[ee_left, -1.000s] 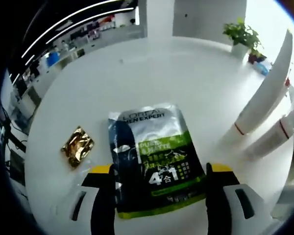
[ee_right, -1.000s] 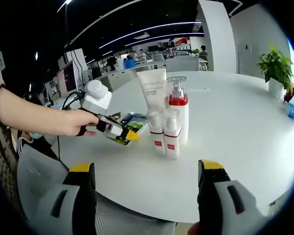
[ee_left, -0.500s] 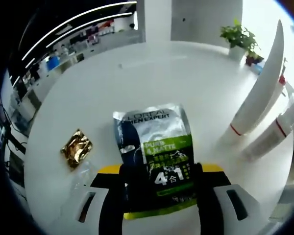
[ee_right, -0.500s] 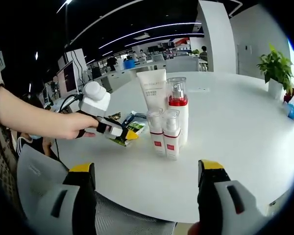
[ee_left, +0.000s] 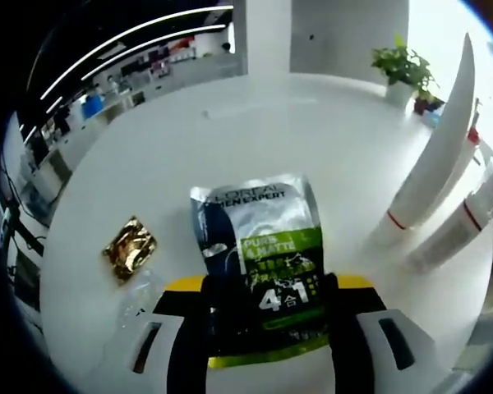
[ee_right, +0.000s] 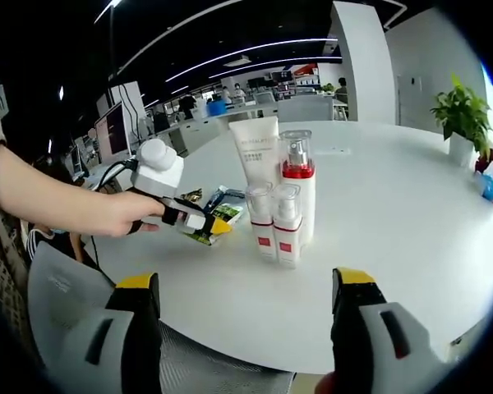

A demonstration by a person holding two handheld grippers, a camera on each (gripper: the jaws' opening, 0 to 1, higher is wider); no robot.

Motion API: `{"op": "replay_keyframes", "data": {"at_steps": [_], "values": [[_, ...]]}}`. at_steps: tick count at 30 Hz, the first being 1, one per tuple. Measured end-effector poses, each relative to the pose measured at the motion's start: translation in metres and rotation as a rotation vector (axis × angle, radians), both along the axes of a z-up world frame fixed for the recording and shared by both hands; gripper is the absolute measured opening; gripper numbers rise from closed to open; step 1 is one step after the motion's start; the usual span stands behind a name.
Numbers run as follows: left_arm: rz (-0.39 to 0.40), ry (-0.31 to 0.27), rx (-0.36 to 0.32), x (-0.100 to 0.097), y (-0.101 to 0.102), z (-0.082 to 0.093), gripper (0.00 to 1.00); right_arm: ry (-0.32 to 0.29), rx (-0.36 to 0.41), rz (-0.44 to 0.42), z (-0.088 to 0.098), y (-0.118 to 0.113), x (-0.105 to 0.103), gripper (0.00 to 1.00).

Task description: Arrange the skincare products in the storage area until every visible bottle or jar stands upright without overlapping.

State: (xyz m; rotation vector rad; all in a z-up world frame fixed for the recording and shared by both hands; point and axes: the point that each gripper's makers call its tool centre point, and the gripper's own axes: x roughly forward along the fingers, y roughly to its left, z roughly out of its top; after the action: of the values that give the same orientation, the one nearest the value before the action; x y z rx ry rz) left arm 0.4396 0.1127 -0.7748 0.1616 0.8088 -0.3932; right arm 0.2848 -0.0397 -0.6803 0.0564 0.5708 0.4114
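A green, black and silver sachet point(ee_left: 261, 263) lies flat on the white round table point(ee_left: 255, 139). My left gripper point(ee_left: 267, 328) is shut on its near end, a jaw pressing each long edge. In the right gripper view a hand holds that left gripper point(ee_right: 201, 223) low over the table, left of the bottles, with the sachet point(ee_right: 218, 212) at its tips. A white tube point(ee_right: 256, 152), a tall red-banded pump bottle point(ee_right: 297, 189) and two small pump bottles point(ee_right: 263, 222) stand upright and close together. My right gripper point(ee_right: 242, 328) is open, short of the table edge, with nothing between its jaws.
A gold foil sachet point(ee_left: 130, 246) lies left of the green one. The white tube point(ee_left: 435, 139) and a pump bottle point(ee_left: 464, 222) rise at the right. A potted plant point(ee_right: 464, 115) stands at the table's far side. A grey chair back point(ee_right: 66, 304) and the person's forearm point(ee_right: 57, 201) are at the left.
The left jaws came together onto the sachet's edges between one second and half a second ago, and have held there since. The right gripper has stayed put.
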Motion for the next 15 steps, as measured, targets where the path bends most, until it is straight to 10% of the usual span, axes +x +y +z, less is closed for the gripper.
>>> {"op": "replay_keyframes", "data": {"at_steps": [15], "values": [[-0.029,0.006,-0.053,0.0005,-0.0053,-0.0005,0.31,0.000,-0.002,-0.001,-0.0002,-0.0005,0.0003,0.86]]}}
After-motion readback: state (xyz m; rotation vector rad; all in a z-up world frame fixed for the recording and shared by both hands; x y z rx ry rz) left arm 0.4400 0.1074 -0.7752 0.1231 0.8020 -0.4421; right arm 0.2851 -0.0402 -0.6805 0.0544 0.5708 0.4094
